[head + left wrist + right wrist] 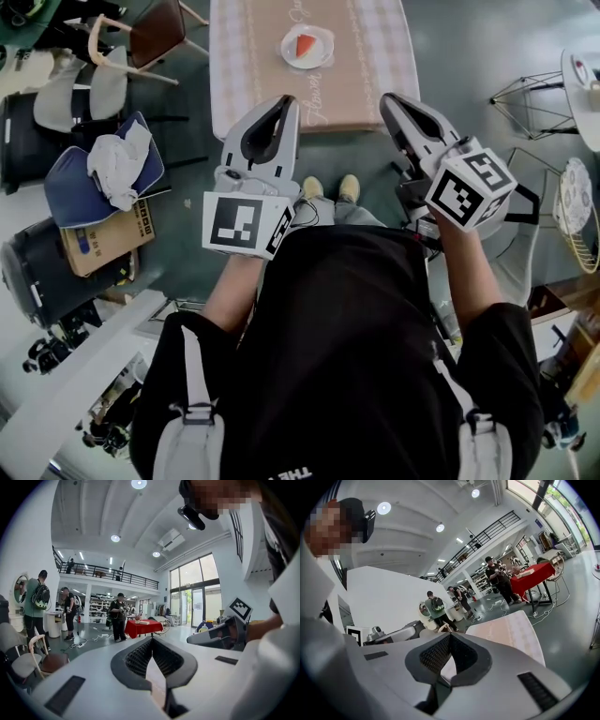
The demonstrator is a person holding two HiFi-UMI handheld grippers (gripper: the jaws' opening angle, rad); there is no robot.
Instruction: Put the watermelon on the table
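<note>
In front of the person's chest, in the head view, the left gripper [289,101] and the right gripper [387,99] are held side by side and apart from each other, both pointing toward the table [253,84]. The left gripper view shows the left gripper [152,639] with its ribbed pads brought together at the tips and nothing between them. The right gripper view shows the same of the right gripper [450,635]: tips meeting, holding nothing. The watermelon slice [306,45] lies on a white plate [326,41] on the pink checked tablecloth. It is ahead of both grippers and well apart from them, closer to the left gripper's line than to the right's. The table's far end is cut off by the top edge of the head view. In the right gripper view only a pale strip of the table [506,632] shows past the jaw body, and the plate cannot be made out there. The left gripper view looks out level across a hall, where the other gripper's marker cube [240,609] shows at the right and a red-clothed table [143,627] stands far off with people around it. Left of the table in the head view are a wooden chair [155,33], a blue cushion [66,183] under a crumpled white cloth [117,164], and a cardboard box [103,239]. The person's shoes [328,187] show just below the table edge.
</note>
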